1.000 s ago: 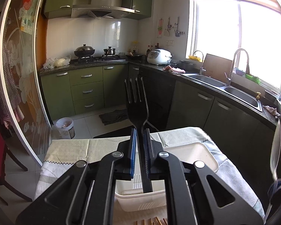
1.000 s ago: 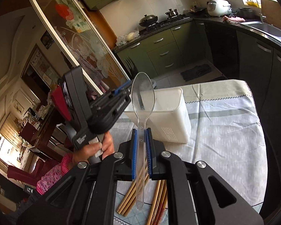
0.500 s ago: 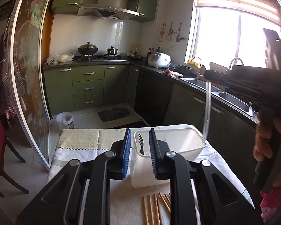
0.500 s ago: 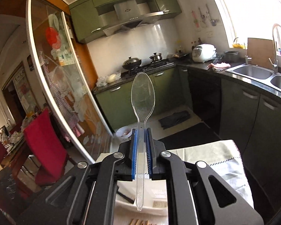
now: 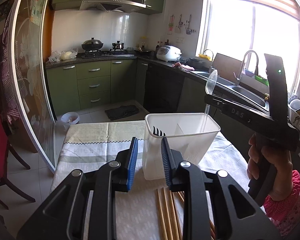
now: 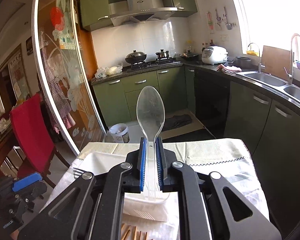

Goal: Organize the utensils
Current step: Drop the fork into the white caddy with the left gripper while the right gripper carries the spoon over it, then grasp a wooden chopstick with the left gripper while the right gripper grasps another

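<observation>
A white divided utensil holder stands on the clothed table. A black fork stands in its left compartment, tines up. My left gripper is open and empty, just in front of the holder. My right gripper is shut on a clear plastic spoon, bowl up. In the left wrist view the spoon hangs with its handle tip inside the holder's right compartment. The holder also shows below the right gripper, with the fork in it. Wooden chopsticks lie on the table in front of the holder.
The table has a pale green and white cloth. A red chair stands to the left by a glass sliding door. Green kitchen cabinets, a stove and a sink counter lie beyond the table.
My left gripper let go of the black fork into the holder, opened and drew back. My right gripper brought the clear spoon over the holder and lowered its handle into the right compartment.
</observation>
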Tool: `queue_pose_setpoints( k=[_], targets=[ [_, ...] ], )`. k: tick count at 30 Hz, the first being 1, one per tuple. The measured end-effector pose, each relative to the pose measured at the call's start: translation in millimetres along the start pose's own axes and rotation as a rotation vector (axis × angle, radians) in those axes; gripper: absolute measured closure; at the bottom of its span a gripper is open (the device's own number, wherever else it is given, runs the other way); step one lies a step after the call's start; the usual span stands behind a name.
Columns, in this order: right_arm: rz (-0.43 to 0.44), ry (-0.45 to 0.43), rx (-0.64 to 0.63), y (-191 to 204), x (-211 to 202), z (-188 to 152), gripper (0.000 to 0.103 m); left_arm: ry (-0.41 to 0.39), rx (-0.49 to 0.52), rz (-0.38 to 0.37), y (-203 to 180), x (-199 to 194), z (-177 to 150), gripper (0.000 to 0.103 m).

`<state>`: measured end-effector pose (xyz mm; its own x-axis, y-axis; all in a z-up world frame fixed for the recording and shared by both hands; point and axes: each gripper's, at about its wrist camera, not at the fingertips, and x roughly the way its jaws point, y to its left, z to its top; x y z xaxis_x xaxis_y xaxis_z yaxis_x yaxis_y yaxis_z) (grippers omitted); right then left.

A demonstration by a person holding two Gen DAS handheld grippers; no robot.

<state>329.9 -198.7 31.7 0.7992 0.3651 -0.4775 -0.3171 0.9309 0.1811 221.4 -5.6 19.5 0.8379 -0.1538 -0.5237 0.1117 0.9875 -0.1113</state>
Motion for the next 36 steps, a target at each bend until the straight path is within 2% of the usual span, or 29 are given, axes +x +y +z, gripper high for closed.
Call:
queue_pose_setpoints(
  k=[3, 8, 12, 17, 20, 22, 30, 36],
  targets=[
    [-0.003, 0.023, -0.018, -2, -3, -10, 0.091, 0.055, 0.004, -0.003, -3, 7, -8, 0.080],
    [-0.001, 0.007, -0.039, -7, -22, -14, 0.076, 0.203, 0.001, -0.018, -8, 24, -25, 0.074],
    [0.005, 0.008, -0.040, -9, -33, -11, 0.076, 0.338, 0.002, -0.009, -14, 45, -41, 0.074],
    [0.032, 0.001, -0.017, -18, -65, -13, 0.072, 0.556, -0.037, 0.005, -12, 75, -63, 0.074],
    [0.039, 0.031, -0.027, -23, -78, -24, 0.072, 0.639, -0.031, 0.015, -10, 91, -77, 0.075],
    [0.037, 0.054, -0.036, -28, -85, -33, 0.072, 0.667, -0.025, 0.013, -11, 98, -83, 0.079],
    [0.028, 0.130, -0.016, -54, -95, -65, 0.072, 0.719, 0.019, 0.029, -26, 115, -93, 0.081],
    [0.044, 0.200, -0.007, -58, -89, -79, 0.072, 0.759, 0.045, 0.060, -33, 121, -99, 0.091]
  ],
)
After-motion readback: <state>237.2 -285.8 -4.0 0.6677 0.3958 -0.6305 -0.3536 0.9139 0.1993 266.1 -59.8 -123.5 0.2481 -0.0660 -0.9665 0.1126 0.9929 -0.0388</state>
